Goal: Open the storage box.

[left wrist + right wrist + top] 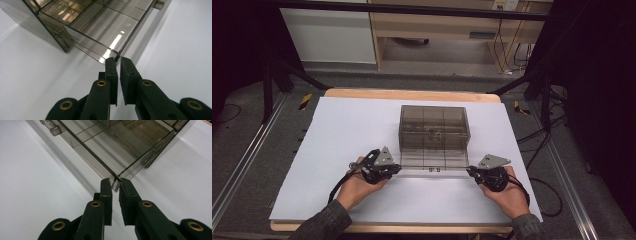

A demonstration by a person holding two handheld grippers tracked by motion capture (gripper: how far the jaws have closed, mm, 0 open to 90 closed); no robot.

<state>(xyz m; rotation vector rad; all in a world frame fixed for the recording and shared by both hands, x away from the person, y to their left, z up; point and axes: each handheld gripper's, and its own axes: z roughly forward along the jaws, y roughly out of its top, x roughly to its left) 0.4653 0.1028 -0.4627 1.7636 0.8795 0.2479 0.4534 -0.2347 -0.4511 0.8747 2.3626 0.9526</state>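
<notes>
We have each claw, left claw (396,167) and right claw (471,171), clenched on the lid (433,161) corners (stiff, slick, brittle plastic; grip gently).

Your box (434,131) is smoky transparent plastic with inner dividers, upright at mid white table sheet (337,150). Its flat lid panel (432,162) is swung open toward you, near edge low over the sheet. Latch tabs (435,169) sit mid near edge. Both near corners are clamped.

Both claws (398,169) (469,171) nearly closed, level
</notes>
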